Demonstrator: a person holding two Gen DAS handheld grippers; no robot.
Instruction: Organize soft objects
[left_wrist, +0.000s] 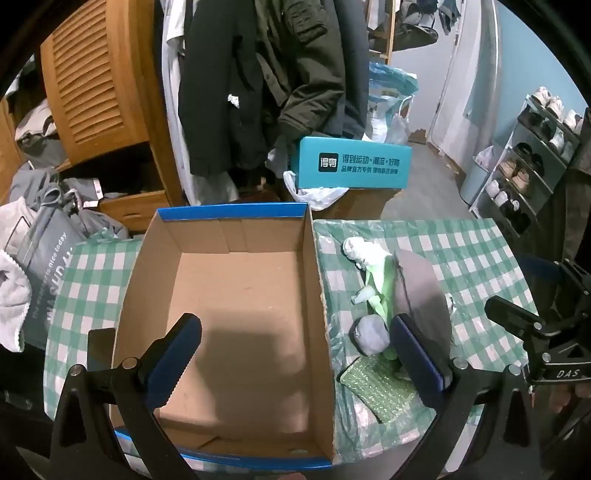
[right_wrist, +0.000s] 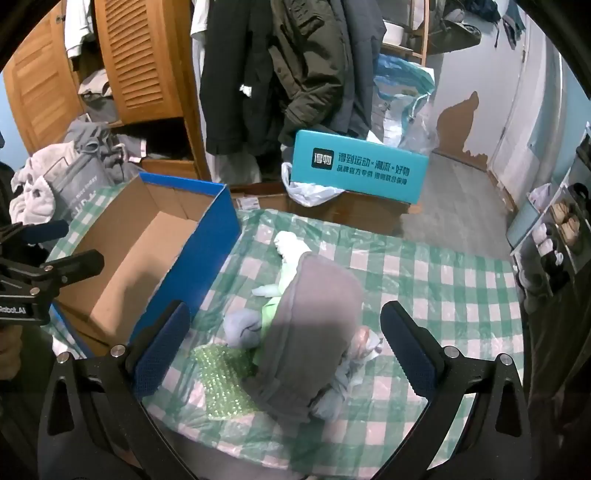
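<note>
An empty cardboard box with blue outer walls lies open on the green-checked table. My left gripper hovers open over the box's inside, holding nothing. Right of the box is a pile of soft things: a white sock, a grey garment, a rolled grey sock, a pale green cloth and a green bubble-wrap piece. My right gripper stands open above the pile, its fingers either side of the grey garment without touching it. The box's blue wall is to its left.
A teal box sits on brown cartons behind the table. Dark coats hang beyond it beside a wooden wardrobe. A grey bag and piled clothes press against the table's left edge. A shoe rack stands at the right.
</note>
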